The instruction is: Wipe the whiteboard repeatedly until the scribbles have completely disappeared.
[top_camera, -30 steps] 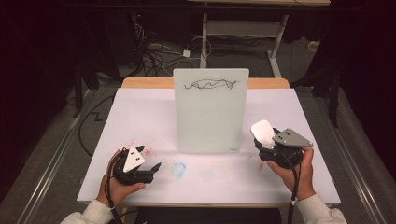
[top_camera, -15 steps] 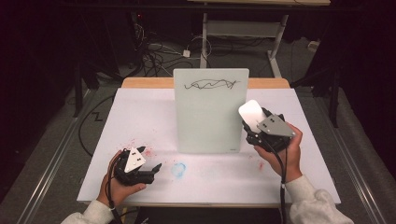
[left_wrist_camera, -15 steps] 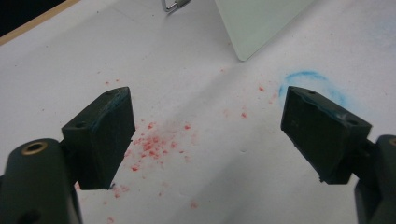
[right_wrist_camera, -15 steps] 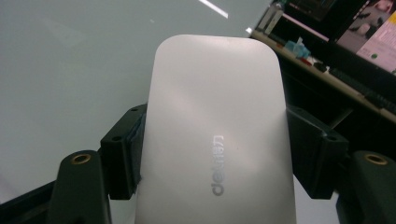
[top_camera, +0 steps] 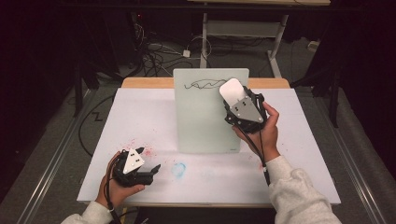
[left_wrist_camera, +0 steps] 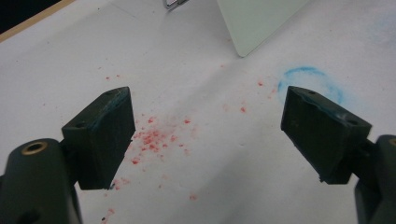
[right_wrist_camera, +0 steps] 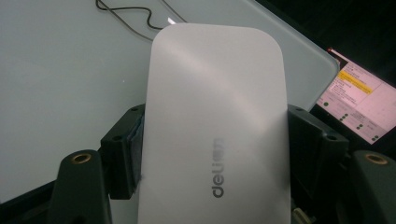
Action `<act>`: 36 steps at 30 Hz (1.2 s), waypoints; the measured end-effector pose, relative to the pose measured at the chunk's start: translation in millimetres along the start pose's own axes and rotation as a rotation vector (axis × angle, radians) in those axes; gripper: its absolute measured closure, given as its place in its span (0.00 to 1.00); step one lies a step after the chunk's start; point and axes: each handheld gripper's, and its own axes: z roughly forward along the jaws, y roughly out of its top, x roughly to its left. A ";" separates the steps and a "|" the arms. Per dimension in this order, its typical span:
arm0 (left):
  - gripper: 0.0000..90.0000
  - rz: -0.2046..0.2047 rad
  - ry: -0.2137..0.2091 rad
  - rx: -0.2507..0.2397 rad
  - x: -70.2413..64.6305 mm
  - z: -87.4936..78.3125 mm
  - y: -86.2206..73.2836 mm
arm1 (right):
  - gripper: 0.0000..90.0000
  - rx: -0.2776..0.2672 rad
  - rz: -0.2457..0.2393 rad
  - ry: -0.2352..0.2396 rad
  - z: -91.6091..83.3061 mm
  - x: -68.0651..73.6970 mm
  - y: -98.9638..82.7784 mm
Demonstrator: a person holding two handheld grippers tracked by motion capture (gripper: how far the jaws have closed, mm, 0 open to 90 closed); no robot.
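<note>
A white whiteboard eraser point(right_wrist_camera: 215, 126) is clamped between the fingers point(right_wrist_camera: 122, 149) of the right gripper point(top_camera: 236, 100), and is held against the upper right part of the upright whiteboard point(top_camera: 201, 121), just beside the black scribble point(top_camera: 205, 84). The fingers point(left_wrist_camera: 100, 135) of the left gripper point(top_camera: 148, 171) are spread wide with nothing between them, over red specks point(left_wrist_camera: 154, 137) and near a blue smudge point(top_camera: 178, 169) on the white table point(top_camera: 140, 112), at its near left.

— Some kind of lab, this?
— Looks it — dark room, cables point(top_camera: 156, 53) tangled on the floor, a metal-framed bench point(top_camera: 243, 28) beyond the fingers, a paper-covered table point(top_camera: 140, 112), a lit monitor point(right_wrist_camera: 357, 100).
</note>
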 end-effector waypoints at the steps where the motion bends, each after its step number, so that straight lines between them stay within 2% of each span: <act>1: 0.19 -0.001 -0.002 0.000 -0.1 0.0 -0.1 | 0.34 -0.001 0.000 -0.008 1.7 1.1 0.2; 3: 0.19 -0.008 -0.010 0.010 -0.8 0.7 -0.6 | 0.34 0.000 0.011 -0.018 4.9 4.0 -1.1; 5: 0.19 -0.006 -0.014 0.013 -1.1 1.3 -0.7 | 0.34 -0.005 -0.004 -0.033 5.8 7.3 -1.3; 7: 0.19 0.005 -0.010 0.009 -1.0 1.7 -0.3 | 0.34 -0.010 0.003 -0.008 5.9 10.8 -0.9; 8: 0.19 -0.002 -0.015 0.014 -1.8 1.5 -0.4 | 0.34 -0.010 0.003 -0.008 5.9 10.8 -0.9; 10: 0.19 -0.001 -0.013 0.012 -2.2 1.1 -0.1 | 0.34 -0.002 -0.020 -0.007 5.7 14.5 -0.8; 14: 0.19 0.010 -0.009 0.003 -2.0 0.3 0.2 | 0.34 0.004 -0.017 -0.030 5.2 12.4 -1.5; 15: 0.19 0.002 -0.013 0.005 -2.5 0.0 0.0 | 0.34 0.005 -0.007 -0.039 5.0 10.7 -2.1; 16: 0.19 0.011 -0.010 -0.004 -2.0 -0.4 0.3 | 0.34 0.003 0.005 -0.040 4.8 8.6 -2.6; 18: 0.19 0.013 -0.008 -0.006 -2.0 -0.8 0.4 | 0.34 0.008 0.044 -0.078 3.9 1.5 -4.5; 19: 0.19 0.014 -0.008 -0.006 -2.0 -0.8 0.4 | 0.34 0.008 0.044 -0.078 3.9 1.5 -4.5; 21: 0.19 0.013 -0.010 -0.004 -2.0 -0.4 0.4 | 0.34 0.002 0.084 -0.082 3.2 -4.2 -6.1; 23: 0.19 0.015 -0.011 -0.004 -2.4 -0.2 0.6 | 0.34 0.002 0.104 -0.089 3.2 -6.7 -6.0; 30: 0.19 0.015 -0.012 -0.004 -2.8 0.0 0.8 | 0.34 -0.002 0.101 -0.072 5.8 -2.6 1.3; 34: 0.19 0.006 -0.017 0.006 -3.6 0.7 0.4 | 0.34 -0.006 0.082 -0.049 7.9 8.0 5.6; 36: 0.19 0.006 -0.016 0.004 -3.6 0.4 0.5 | 0.34 -0.001 0.053 -0.046 8.9 15.8 7.7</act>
